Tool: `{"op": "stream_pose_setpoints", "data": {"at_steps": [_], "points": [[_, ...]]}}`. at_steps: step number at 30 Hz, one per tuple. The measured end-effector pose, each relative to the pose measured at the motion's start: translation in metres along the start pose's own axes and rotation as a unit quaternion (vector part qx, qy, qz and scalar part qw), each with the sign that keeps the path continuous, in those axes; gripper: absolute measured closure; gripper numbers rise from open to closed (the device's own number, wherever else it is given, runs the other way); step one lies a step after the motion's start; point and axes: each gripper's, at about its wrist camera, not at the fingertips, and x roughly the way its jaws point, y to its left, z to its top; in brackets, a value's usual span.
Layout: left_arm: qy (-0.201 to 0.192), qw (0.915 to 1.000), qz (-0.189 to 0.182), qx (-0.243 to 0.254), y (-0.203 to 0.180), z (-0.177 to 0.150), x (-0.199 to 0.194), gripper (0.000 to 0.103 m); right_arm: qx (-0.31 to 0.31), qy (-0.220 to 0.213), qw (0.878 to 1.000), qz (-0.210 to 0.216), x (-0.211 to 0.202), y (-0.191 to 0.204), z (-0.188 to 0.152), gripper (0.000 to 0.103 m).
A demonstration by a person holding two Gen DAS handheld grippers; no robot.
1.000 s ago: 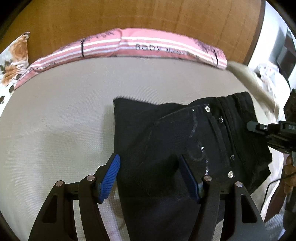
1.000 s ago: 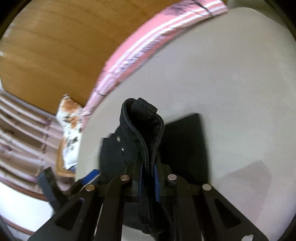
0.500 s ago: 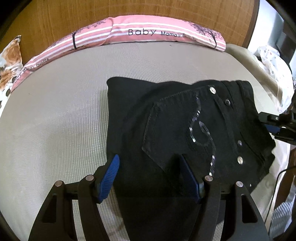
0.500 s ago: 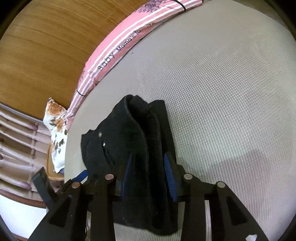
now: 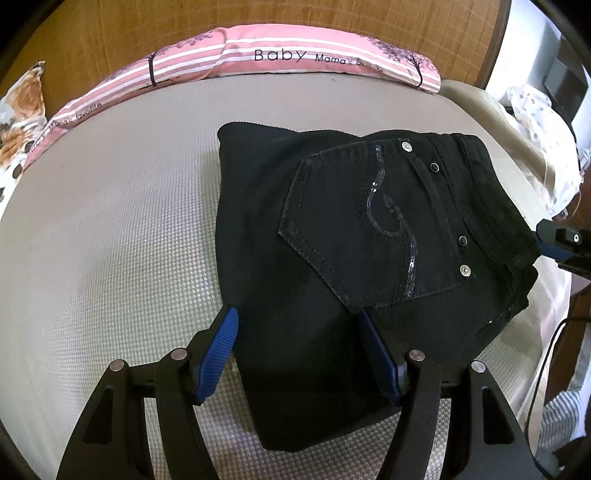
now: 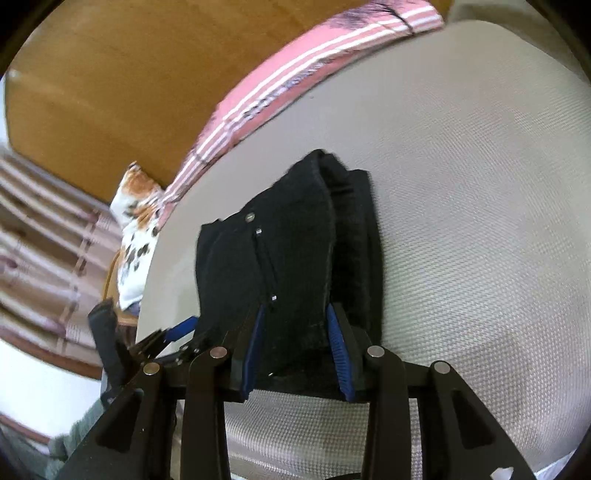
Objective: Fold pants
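Observation:
The black pants point(image 5: 332, 229) lie folded into a compact stack on the grey mattress point(image 5: 110, 221), back pocket with a sequin swirl on top. My left gripper point(image 5: 299, 350) is open, its blue pads straddling the near edge of the stack. My right gripper point(image 6: 295, 347) is open at the waistband end of the pants point(image 6: 280, 266), jaws apart on either side of the cloth. It shows at the right edge of the left wrist view point(image 5: 554, 243).
A pink striped pillow point(image 5: 258, 59) lies along the wooden headboard point(image 5: 258, 18). A floral pillow point(image 5: 18, 110) sits at the far left. White bedding point(image 5: 535, 122) is heaped off the right side. The mattress edge runs close behind my right gripper.
My right gripper has opened and let go of the waistband, which dropped flat onto the stack. Both grippers have drawn back a little. The left gripper stayed open.

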Motion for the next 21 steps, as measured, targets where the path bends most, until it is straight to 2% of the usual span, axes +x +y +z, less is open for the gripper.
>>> {"op": "stream_pose_setpoints", "data": {"at_steps": [3,5,7,9,13,17,21], "points": [[0.0,1.0,0.0,-0.002,0.0,-0.001,0.0,0.035,0.01,0.014,1.0,-0.023,0.013,-0.008,0.001,0.072],[0.0,1.0,0.001,-0.003,0.001,-0.002,-0.001,0.035,0.018,0.01,0.999,-0.036,0.012,-0.009,0.0,0.082],[0.003,1.0,-0.002,-0.007,0.003,-0.004,-0.003,0.035,0.016,-0.003,1.0,-0.026,0.002,-0.007,-0.001,0.091],[0.005,0.9999,-0.007,-0.011,0.005,-0.005,-0.005,0.035,0.008,-0.018,1.0,-0.013,-0.014,0.0,-0.003,0.093],[0.005,0.9998,-0.018,-0.012,0.006,-0.008,-0.01,0.035,-0.021,-0.025,0.999,-0.031,-0.029,0.015,-0.01,0.093],[0.015,0.9997,-0.019,-0.005,0.007,-0.015,-0.007,0.035,-0.022,0.002,0.997,-0.079,-0.011,-0.001,-0.022,0.093],[0.018,0.9995,-0.023,-0.009,0.009,-0.017,-0.003,0.035,-0.01,0.005,0.997,-0.08,-0.002,-0.012,-0.024,0.093]]}}
